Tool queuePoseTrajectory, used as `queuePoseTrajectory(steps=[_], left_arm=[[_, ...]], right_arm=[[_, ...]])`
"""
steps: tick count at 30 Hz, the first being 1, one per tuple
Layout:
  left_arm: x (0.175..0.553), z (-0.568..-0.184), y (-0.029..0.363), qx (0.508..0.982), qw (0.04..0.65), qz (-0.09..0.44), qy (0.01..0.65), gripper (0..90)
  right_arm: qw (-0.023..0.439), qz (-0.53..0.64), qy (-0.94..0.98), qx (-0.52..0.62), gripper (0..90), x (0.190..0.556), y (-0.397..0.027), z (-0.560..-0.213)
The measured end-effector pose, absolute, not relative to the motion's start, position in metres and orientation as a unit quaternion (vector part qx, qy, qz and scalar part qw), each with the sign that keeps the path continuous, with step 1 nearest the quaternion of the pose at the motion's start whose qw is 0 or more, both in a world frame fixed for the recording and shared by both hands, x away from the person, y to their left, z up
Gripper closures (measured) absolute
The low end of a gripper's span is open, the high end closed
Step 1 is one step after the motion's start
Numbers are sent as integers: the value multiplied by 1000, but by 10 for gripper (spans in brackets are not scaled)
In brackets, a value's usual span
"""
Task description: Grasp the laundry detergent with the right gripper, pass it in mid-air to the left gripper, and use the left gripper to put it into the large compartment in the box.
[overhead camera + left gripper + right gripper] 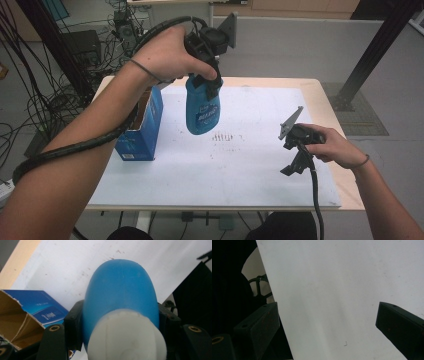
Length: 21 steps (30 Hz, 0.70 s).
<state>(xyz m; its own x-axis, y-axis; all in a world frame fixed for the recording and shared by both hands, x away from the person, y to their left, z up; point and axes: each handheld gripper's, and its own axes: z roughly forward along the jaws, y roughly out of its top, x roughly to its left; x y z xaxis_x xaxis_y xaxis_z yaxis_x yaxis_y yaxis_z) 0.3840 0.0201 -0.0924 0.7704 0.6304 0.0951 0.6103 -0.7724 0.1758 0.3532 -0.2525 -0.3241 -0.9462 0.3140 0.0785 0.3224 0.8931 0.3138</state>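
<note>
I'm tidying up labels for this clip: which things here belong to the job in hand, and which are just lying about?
In the job:
- blue bottle, white cap up, lifted clear of the table
- left gripper, shut on it
- open blue carton beside it

Lying about:
- right gripper, open with nothing between its jaws
- white table sheet
- cables behind

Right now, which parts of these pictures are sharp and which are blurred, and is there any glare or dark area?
High view: even light, the blue bottle and the box fairly sharp. Left gripper view: the bottle's white cap is very close and soft, the left claw shut on the bottle. Right gripper view: the white table cover looks pale and washed out, its left side dark; the right claw stands open.
</note>
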Motion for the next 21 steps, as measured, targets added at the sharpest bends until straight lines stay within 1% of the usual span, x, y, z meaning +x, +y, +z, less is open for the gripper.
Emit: queuePoseTrajectory(steps=[8,16,21], left_arm=[[399,-64,31,920,69,86,375,377],[414,-38,64,884,78,99,450,377],[421,-27,87,867,78,101,482,377]], right_arm=[[12,-169,-972,-162,47,353,-252,-325],[10,-165,-973,-162,47,353,-251,-326],[5,-168,-972,-162,48,353,-251,-322]])
